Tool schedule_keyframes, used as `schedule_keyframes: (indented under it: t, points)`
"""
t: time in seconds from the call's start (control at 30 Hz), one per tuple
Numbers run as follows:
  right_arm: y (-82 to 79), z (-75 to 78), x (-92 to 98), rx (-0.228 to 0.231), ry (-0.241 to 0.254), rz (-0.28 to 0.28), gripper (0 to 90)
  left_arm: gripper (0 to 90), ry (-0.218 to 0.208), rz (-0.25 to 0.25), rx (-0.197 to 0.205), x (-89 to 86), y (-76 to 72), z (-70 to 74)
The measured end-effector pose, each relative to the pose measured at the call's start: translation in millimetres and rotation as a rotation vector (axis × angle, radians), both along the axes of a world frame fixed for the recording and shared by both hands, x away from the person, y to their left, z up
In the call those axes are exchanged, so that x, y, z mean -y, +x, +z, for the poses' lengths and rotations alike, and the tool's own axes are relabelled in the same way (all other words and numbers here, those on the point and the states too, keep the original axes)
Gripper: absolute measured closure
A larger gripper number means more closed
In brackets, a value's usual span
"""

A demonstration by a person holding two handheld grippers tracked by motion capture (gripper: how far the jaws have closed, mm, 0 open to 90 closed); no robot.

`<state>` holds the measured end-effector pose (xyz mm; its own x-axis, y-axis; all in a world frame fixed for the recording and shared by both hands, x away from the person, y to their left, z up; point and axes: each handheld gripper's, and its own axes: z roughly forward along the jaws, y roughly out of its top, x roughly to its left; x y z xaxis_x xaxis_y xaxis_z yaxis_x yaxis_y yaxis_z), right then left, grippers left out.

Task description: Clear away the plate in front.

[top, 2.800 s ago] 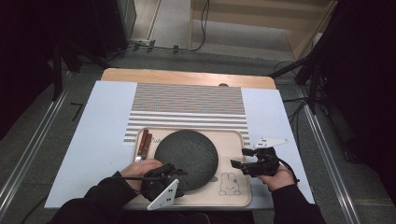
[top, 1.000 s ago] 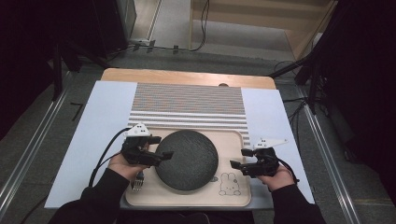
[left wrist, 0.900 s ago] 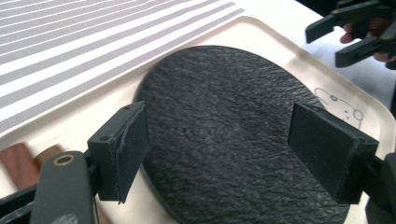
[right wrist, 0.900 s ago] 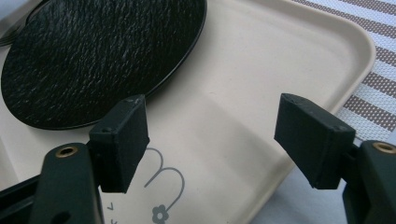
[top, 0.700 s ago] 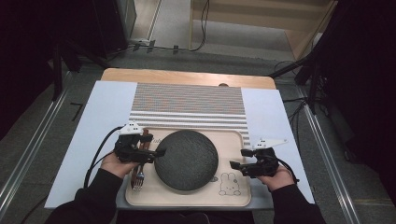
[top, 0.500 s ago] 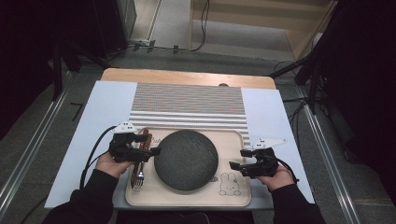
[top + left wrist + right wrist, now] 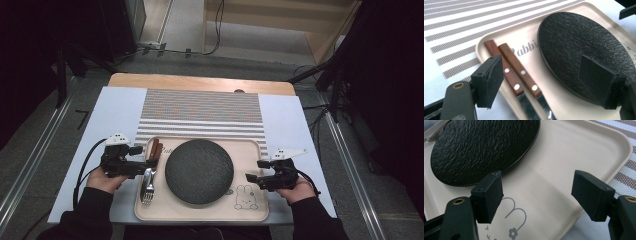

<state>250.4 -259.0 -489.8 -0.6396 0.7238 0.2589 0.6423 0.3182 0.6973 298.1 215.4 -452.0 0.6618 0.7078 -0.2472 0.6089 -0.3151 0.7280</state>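
Left gripper [image 7: 142, 165]: jaws wide apart, nothing clamped, hovering over two wood-handled utensils [image 7: 517, 75] at left edge of tray [image 7: 250, 210]; right gripper [image 7: 255, 172]: jaws spread, empty, over bare right part of tray beside rabbit drawing; utensils: brown riveted handles, steel blades, side by side, just left of round black plate [image 7: 199, 171]; fork [image 7: 146, 192] alongside.

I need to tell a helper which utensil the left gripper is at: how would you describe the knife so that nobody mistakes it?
Find the beige tray on the striped mat. Left of its round black plate lie two utensils with brown riveted wooden handles. The knife lies nearer the plate, between the open left gripper jaws; its neighbour, the fork, ends in tines.
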Motion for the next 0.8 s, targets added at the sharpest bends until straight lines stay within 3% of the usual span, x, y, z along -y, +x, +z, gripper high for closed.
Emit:
schedule_keyframes:
  t: [0.4, 0.8]
  points:
    - [0.1, -1.0, 1.9, -0.007, -0.002, -0.001, 23.3, 21.0, -0.005, 0.066, -0.022, -26.6, -2.3, -4.1]
    - [0.9, -2.0, 1.3, -0.009, -0.005, 0.004, 23.2, 21.1, -0.001, 0.076, -0.030, -31.0, -2.3, -6.1]
